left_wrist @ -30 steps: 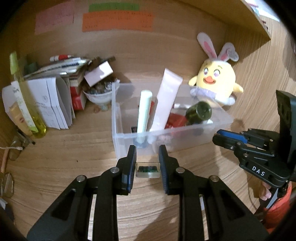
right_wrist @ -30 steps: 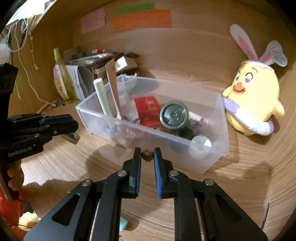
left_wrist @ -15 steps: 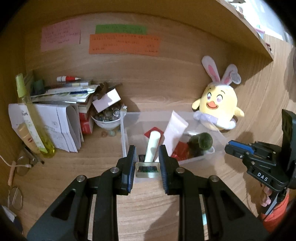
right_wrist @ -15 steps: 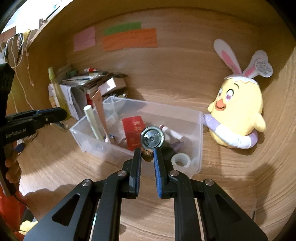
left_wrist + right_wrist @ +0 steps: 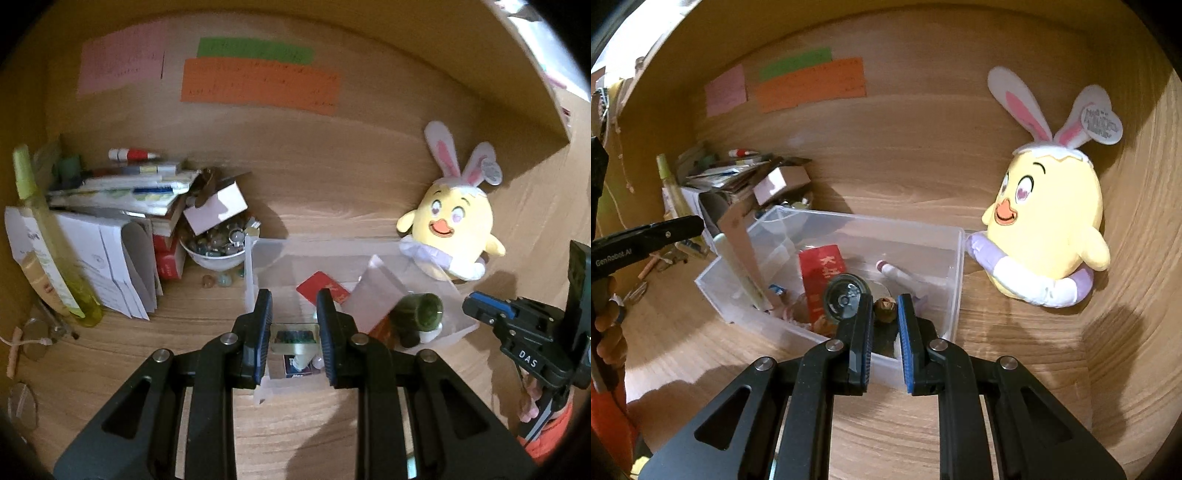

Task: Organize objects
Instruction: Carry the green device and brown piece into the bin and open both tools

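A small clear case [image 5: 294, 337] with a dark insert is clamped between the jaws of the left gripper [image 5: 294, 328]. It sits squarely between the two fingers, near their tips, with both pads pressed against its sides. The case is held over the near left part of the clear bin [image 5: 255, 291]; whether it touches anything inside cannot be told.

A small brown nut [image 5: 885, 309] is pinched between the jaws of the right gripper [image 5: 884, 314], close to the fingertips, with a pad against each side. It is held above the near edge of the bin [image 5: 955, 280], just beside the dark can [image 5: 846, 300] that lies inside with its round end turned towards the camera.

Inside the bin a red packet [image 5: 823, 275], a pale tube [image 5: 738, 273] leaning upright, a brown card [image 5: 742, 243] and a marker [image 5: 899, 275] are seen. In the left view the can [image 5: 421, 312] lies at the right of the bin, next to a translucent sheet [image 5: 376, 299].

A yellow plush chick [image 5: 1045, 229] with rabbit ears is set against the bin's right end, touching it. To the left of the bin a white bowl [image 5: 214, 254] of beads, a stack of papers [image 5: 110, 206] and a yellow-green bottle [image 5: 55, 251] stand against the wooden wall. The right gripper [image 5: 480, 308] shows at the right edge of the left view.
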Tool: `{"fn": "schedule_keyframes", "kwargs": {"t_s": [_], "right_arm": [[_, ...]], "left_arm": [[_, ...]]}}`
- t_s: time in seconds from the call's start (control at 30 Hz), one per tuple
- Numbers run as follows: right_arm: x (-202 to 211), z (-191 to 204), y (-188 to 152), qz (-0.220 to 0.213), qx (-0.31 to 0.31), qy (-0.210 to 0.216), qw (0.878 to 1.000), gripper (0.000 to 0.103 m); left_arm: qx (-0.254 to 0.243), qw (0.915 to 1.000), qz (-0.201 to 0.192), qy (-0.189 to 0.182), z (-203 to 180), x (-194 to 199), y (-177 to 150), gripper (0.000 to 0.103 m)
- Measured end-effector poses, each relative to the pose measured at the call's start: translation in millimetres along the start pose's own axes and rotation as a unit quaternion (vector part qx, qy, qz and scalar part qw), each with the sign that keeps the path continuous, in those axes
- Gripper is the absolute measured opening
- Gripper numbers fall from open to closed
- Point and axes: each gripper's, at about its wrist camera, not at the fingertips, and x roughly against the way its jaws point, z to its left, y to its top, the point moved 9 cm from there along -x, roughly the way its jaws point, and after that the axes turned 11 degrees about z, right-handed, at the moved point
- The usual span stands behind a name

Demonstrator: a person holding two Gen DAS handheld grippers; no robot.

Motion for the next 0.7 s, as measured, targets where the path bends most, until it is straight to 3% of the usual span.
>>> {"fn": "schedule_keyframes", "kwargs": {"t_s": [0.7], "right_arm": [[-41, -2, -7, 0.045, 0.006, 0.004, 0.999, 0.012]], "left_arm": [[0.004, 0.9987, 0.05, -0.007, 5, -45, -9, 0.024]]}}
